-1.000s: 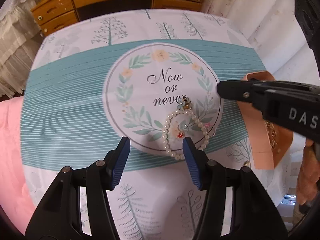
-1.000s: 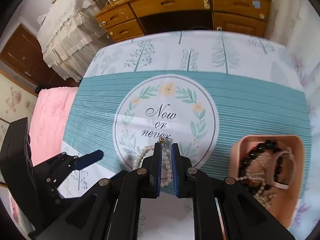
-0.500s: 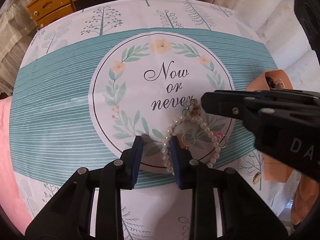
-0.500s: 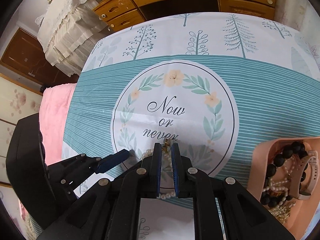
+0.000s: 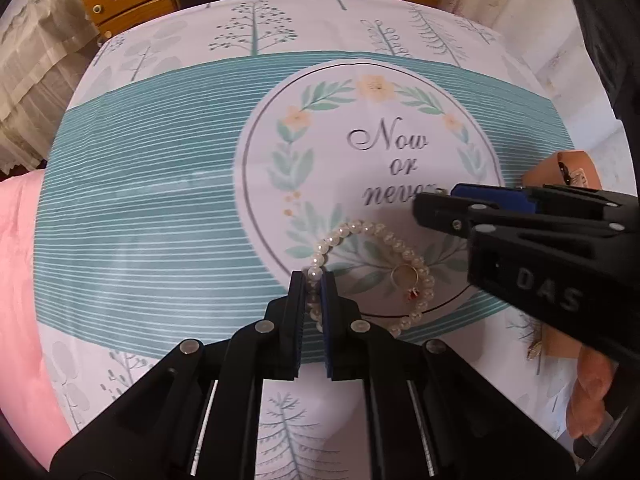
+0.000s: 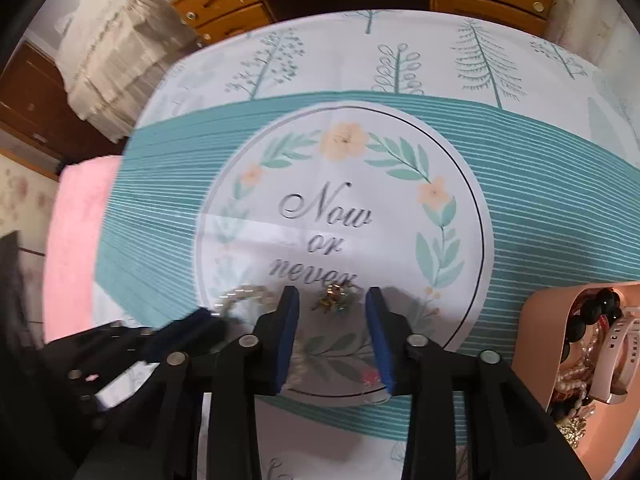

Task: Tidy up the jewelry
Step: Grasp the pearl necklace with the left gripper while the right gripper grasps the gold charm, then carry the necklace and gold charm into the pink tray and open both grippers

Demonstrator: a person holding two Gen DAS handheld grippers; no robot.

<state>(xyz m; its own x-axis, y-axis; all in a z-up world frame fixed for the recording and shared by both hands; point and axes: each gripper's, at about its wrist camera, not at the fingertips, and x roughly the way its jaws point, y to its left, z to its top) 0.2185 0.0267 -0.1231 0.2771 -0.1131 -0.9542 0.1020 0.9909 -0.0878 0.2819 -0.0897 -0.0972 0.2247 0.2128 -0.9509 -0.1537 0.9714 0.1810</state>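
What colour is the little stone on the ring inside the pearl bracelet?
Red, on a gold ring lying inside the pearl bracelet. Left wrist view shows it best.

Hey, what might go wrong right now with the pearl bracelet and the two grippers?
The left gripper pinches the pearl bracelet by a few beads; lifting could drag the gold ring lying inside its loop.

The right gripper, whose jaws have just been opening, straddles the bracelet's charm; pulling apart may strain the string.

The pink tray already looks crowded.
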